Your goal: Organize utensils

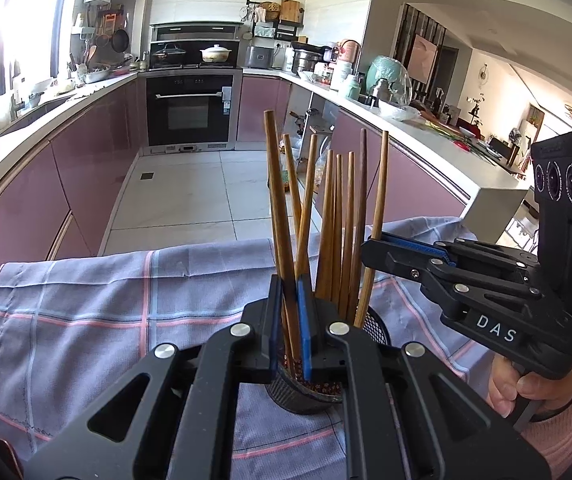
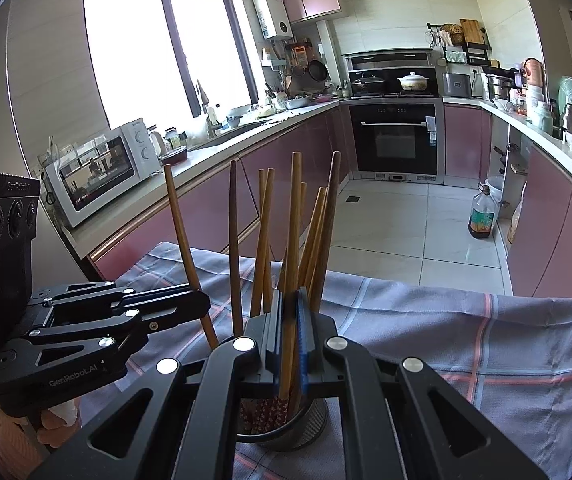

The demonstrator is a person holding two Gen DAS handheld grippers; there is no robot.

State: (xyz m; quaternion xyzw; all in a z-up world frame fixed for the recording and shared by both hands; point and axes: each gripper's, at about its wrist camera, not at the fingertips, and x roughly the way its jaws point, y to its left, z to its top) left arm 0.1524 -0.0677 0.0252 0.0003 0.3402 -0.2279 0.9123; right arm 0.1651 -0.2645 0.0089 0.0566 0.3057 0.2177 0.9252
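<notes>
A black mesh holder (image 1: 374, 330) (image 2: 314, 420) stands on a blue checked cloth (image 1: 85, 312) (image 2: 466, 340) and holds several wooden chopsticks (image 1: 338, 220) (image 2: 263, 236), upright and fanned out. My left gripper (image 1: 289, 312) is shut on one chopstick (image 1: 277, 200) just above the holder's rim; it shows in the right wrist view (image 2: 201, 302) on the leftmost chopstick (image 2: 183, 240). My right gripper (image 2: 290, 320) is shut on another chopstick (image 2: 294, 220); it shows in the left wrist view (image 1: 374, 248) on the rightmost chopstick (image 1: 378, 200).
The cloth-covered table stands at the near end of a kitchen aisle. Pink cabinets and cluttered counters (image 1: 426, 132) run along both sides. An oven (image 2: 396, 136) is at the far end, a microwave (image 2: 101, 168) on the left counter, an oil bottle (image 2: 482, 212) on the floor.
</notes>
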